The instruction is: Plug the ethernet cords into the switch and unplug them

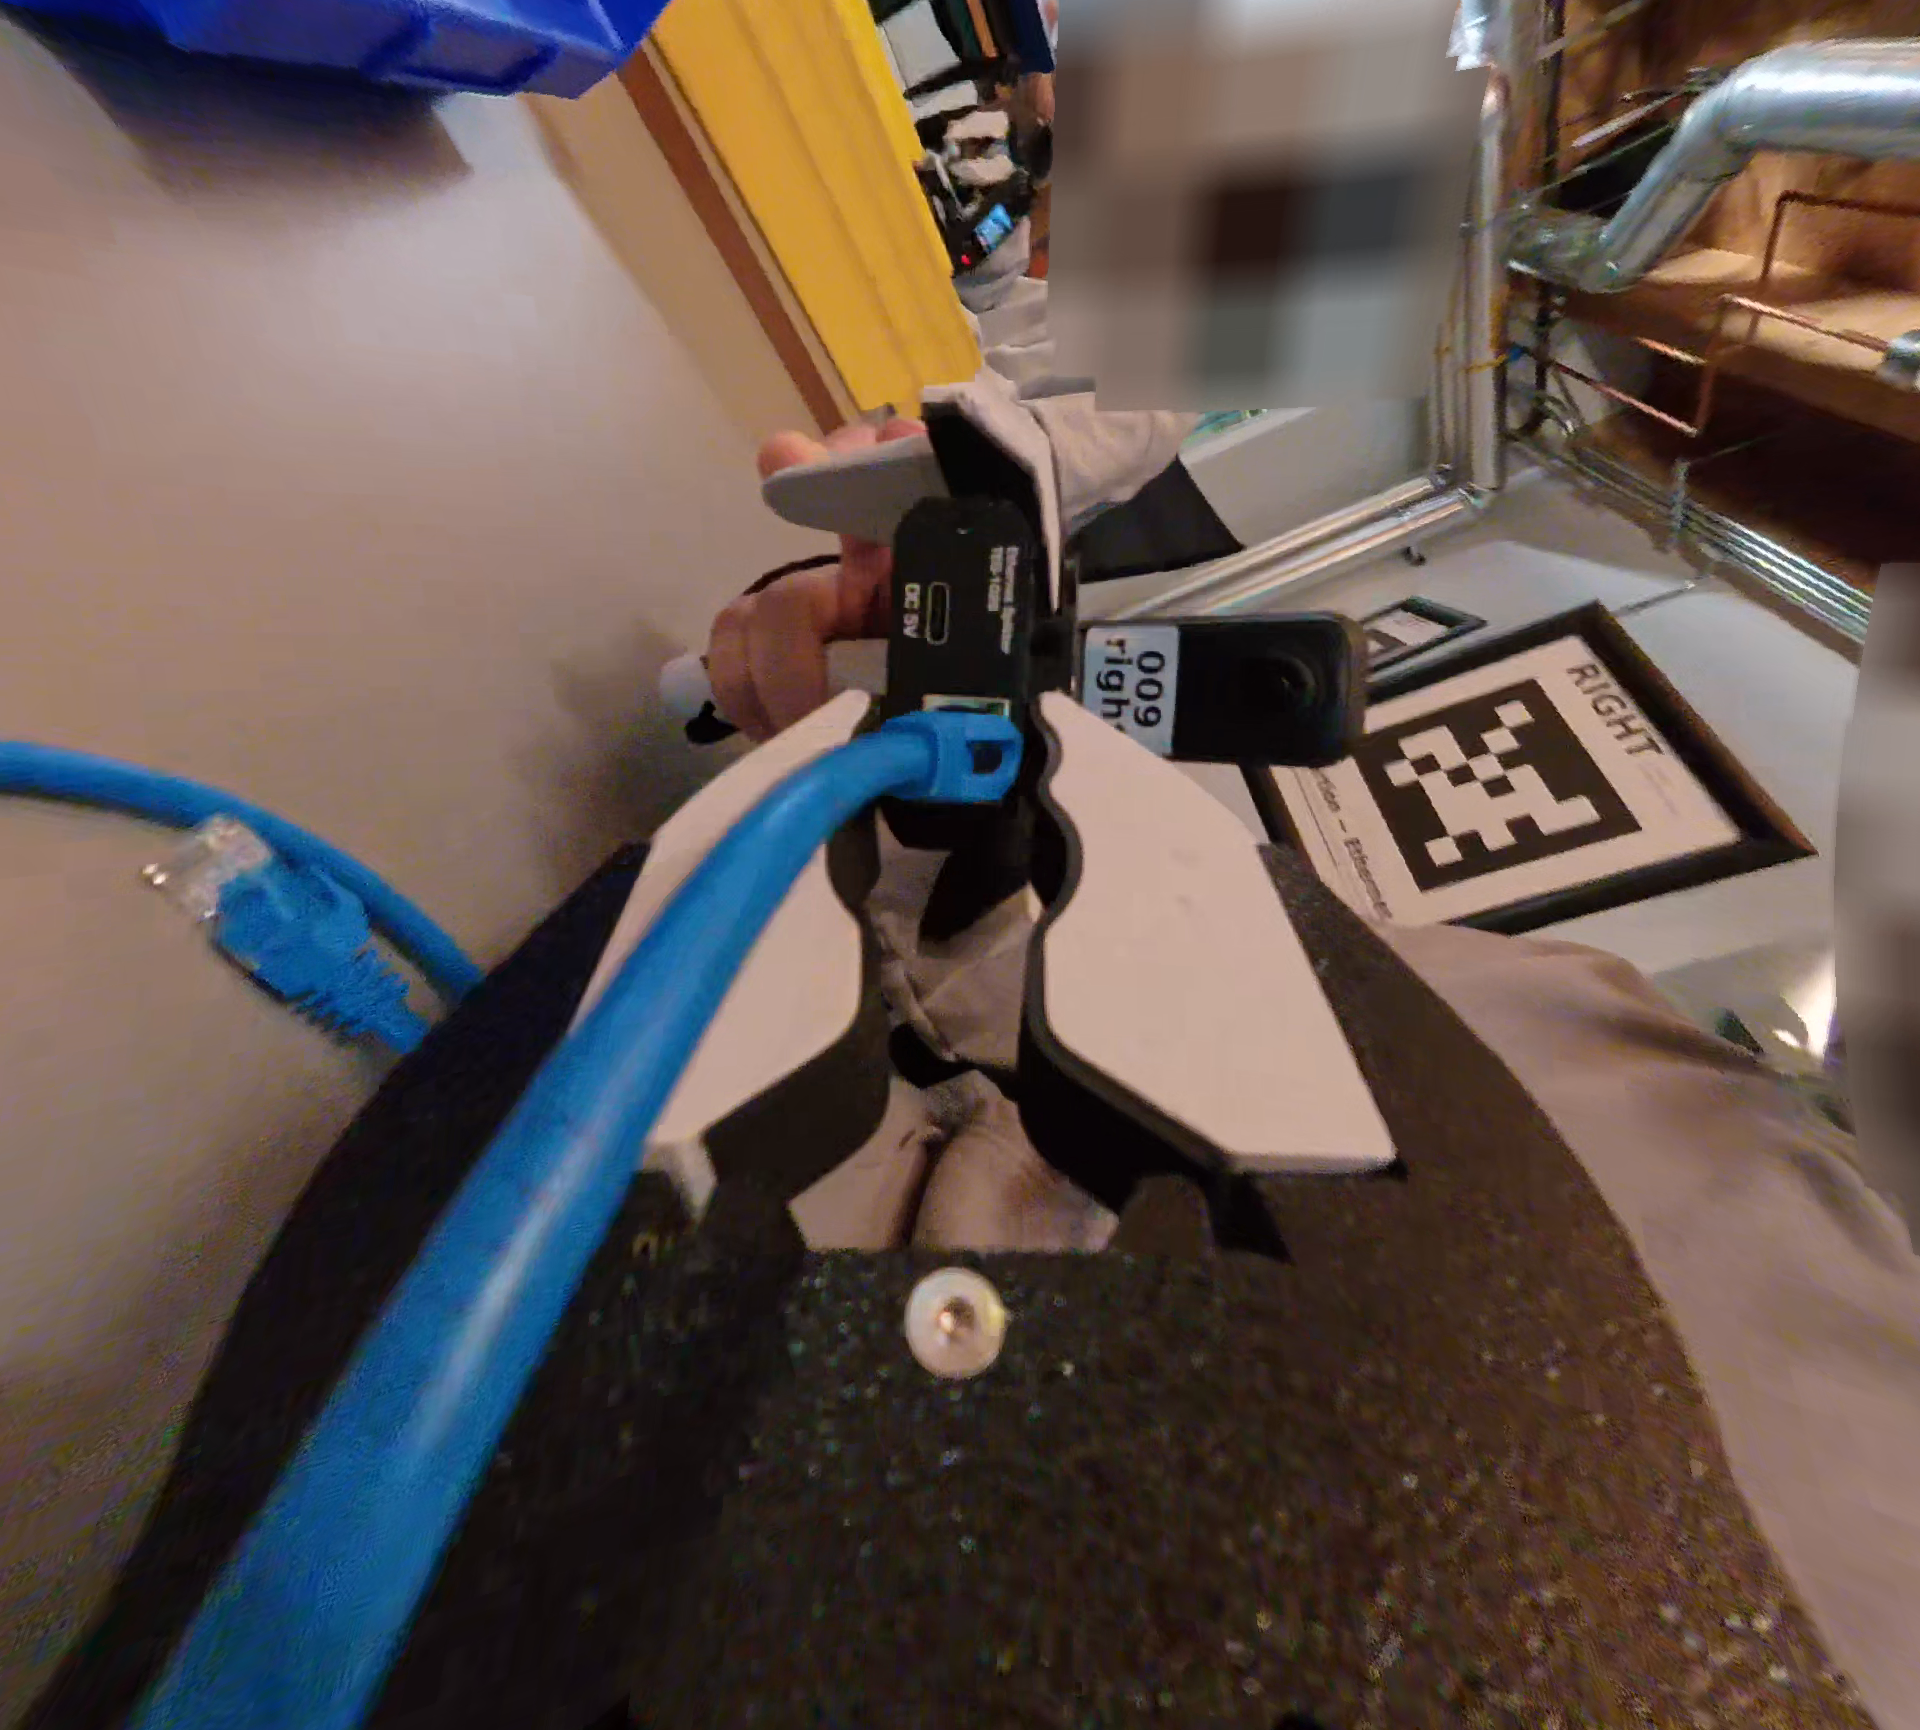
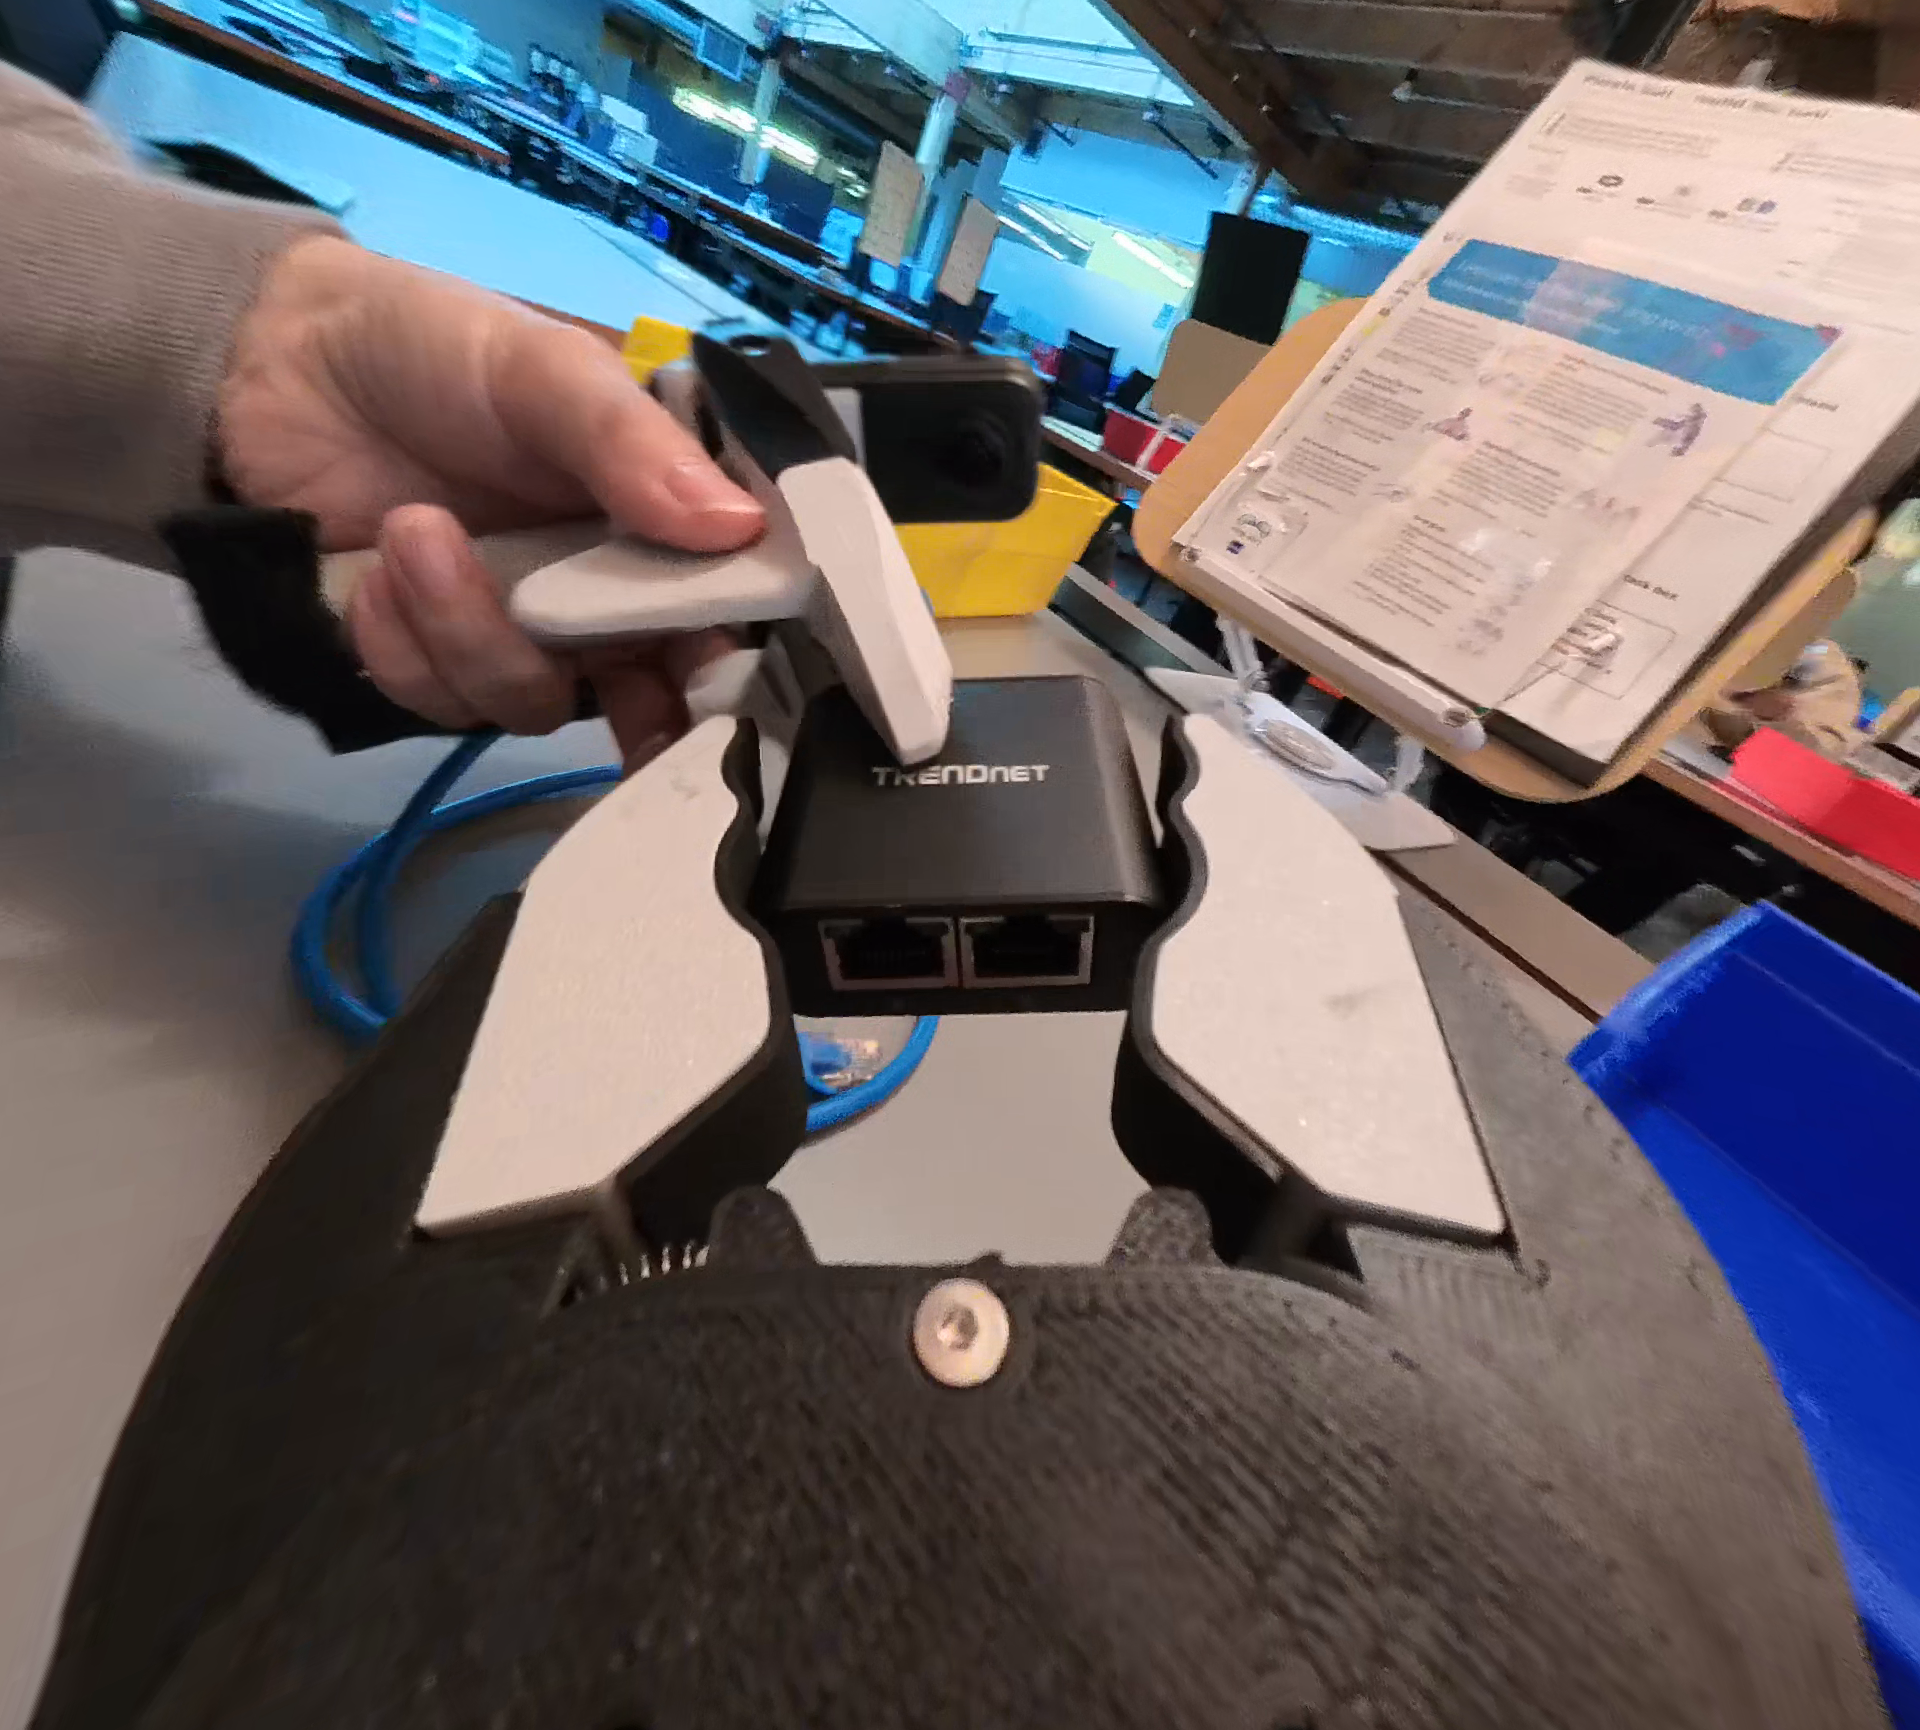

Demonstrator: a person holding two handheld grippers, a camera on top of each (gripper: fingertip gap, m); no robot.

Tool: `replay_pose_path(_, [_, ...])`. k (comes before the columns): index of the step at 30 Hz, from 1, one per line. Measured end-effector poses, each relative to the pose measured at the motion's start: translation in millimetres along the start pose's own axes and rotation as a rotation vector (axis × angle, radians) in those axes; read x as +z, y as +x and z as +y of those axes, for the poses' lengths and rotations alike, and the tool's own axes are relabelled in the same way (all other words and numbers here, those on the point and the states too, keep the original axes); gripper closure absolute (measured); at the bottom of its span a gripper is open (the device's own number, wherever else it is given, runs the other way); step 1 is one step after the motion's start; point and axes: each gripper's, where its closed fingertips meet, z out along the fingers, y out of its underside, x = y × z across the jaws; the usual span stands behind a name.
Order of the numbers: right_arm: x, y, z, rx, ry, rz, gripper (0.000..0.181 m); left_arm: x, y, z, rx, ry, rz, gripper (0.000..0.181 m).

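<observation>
Switch [image 2: 961,849] clamped in right gripper [image 2: 961,859], two empty ports facing its camera. Left gripper [image 1: 951,761] fingers clamp blue cord [image 1: 582,1109] plug; far-side port partly hidden.

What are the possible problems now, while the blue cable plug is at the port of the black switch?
1. The switch is held in the air only by the right gripper, so a push from the blue plug may twist or slip it.
2. The left gripper holds the plug at the port; a tilted entry may jam it.
3. The cable runs over the left gripper's body; its loose other plug may drag on the table.
</observation>
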Motion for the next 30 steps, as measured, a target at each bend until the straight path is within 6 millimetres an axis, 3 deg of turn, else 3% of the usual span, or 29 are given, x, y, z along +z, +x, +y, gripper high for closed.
replay_pose_path(3, [-5,-14,3,-0.030,-0.040,-0.146,0.102,-4,0,6,0.022,-0.141,0.001,0.158])
replay_pose_path(6, [-12,-23,6,-0.017,-0.098,-0.255,0.090,-18,1,15,0.064,-0.392,-0.011,0.158])
replay_pose_path(10, [-18,-31,-6,-0.003,-0.069,-0.331,0.092,-36,11,18,0.090,-0.655,-0.008,0.158])
replay_pose_path(14, [-14,-37,-9,-0.073,-0.078,-0.331,0.099,-41,14,28,0.098,-0.870,-0.043,0.158])
replay_pose_path(17, [-11,-44,-5,-0.119,-0.098,-0.342,0.119,-37,13,33,0.093,-0.947,-0.052,0.158])
replay_pose_path(19, [-9,-44,0,-0.144,-0.119,-0.331,0.120,-36,10,32,0.104,-0.963,-0.064,0.158])
replay_pose_path(21, [-5,-29,2,-0.151,-0.134,-0.226,0.120,-32,6,20,0.143,-0.881,-0.077,0.158])
replay_pose_path(24, [-1,10,-3,-0.074,-0.113,0.031,0.120,-19,0,-20,0.162,-0.536,-0.146,0.149])
replay_pose_path(26, [-4,33,-6,-0.024,-0.094,0.209,0.120,-20,-4,-36,0.206,-0.324,-0.188,0.141])
replay_pose_path(30, [-4,41,-7,-0.060,-0.091,0.380,0.121,-18,2,-25,0.203,-0.110,-0.146,0.134])
